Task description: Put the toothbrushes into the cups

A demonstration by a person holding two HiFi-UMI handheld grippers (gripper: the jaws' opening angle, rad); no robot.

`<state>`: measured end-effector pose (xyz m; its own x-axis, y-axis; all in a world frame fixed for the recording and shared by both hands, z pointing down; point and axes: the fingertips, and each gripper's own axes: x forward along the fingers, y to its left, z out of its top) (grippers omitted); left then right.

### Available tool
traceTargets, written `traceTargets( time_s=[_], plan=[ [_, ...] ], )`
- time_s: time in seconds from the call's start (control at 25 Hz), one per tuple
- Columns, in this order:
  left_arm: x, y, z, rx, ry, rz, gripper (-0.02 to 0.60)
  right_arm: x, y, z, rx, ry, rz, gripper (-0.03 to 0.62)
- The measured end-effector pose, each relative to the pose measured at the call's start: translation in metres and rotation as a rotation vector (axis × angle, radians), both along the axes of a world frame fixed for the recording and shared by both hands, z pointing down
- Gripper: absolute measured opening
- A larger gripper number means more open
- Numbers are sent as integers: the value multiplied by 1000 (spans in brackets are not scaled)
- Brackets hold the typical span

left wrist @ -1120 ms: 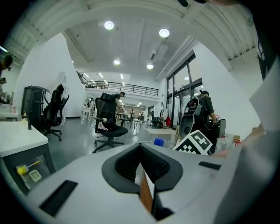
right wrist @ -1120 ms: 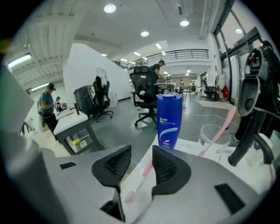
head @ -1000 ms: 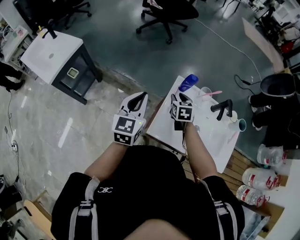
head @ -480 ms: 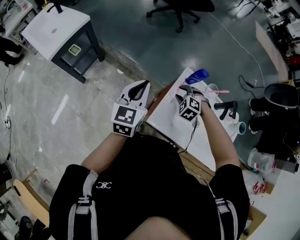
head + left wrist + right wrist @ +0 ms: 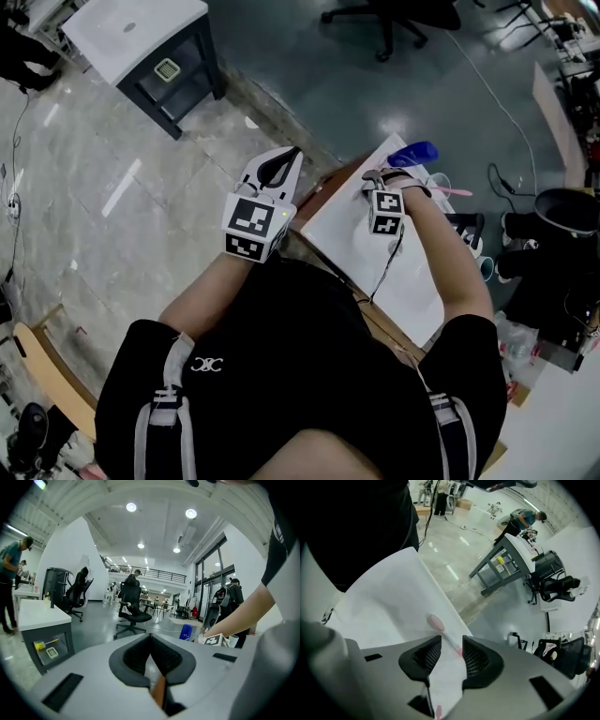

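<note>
The toothbrush (image 5: pixel 442 631) is lying on the table (image 5: pixel 379 606) between the right gripper's (image 5: pixel 451 643) fingers (image 5: pixel 427 654), whose jaws have just been closing. Its head is reaching past the fingertips. A cup (image 5: pixel 437 185) is standing right of those fingers, with a container (image 5: pixel 412 153) just beside it.

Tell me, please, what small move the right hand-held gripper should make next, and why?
Probably ease the right hand-held gripper down and close on the pink toothbrush: it lies flat on the white table, in line between the open jaws, which have just been closing but do not press on it yet.
</note>
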<state>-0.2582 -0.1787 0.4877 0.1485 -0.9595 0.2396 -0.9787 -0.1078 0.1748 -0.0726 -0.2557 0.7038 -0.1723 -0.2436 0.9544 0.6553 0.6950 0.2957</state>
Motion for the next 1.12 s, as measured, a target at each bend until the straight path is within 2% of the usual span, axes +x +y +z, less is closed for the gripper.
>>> traceTargets(
  time_s=[0.16, 0.28, 0.48, 0.8, 1.12],
  plan=[
    [-6, 5, 7, -16, 11, -25, 14, 1, 2, 3, -67, 51, -18, 151],
    [-6, 7, 13, -29, 15, -29, 14, 3, 5, 5, -99, 106, -26, 95],
    [-6, 8, 16, -36, 23, -27, 12, 3, 6, 7, -148, 148, -8, 92],
    [-5, 3, 9, -12, 22, -11, 14, 1, 8, 6, -89, 123, -85, 83],
    [-2, 1, -3, 10, 12, 17, 14, -16, 25, 2, -14, 28, -188, 48]
  ],
)
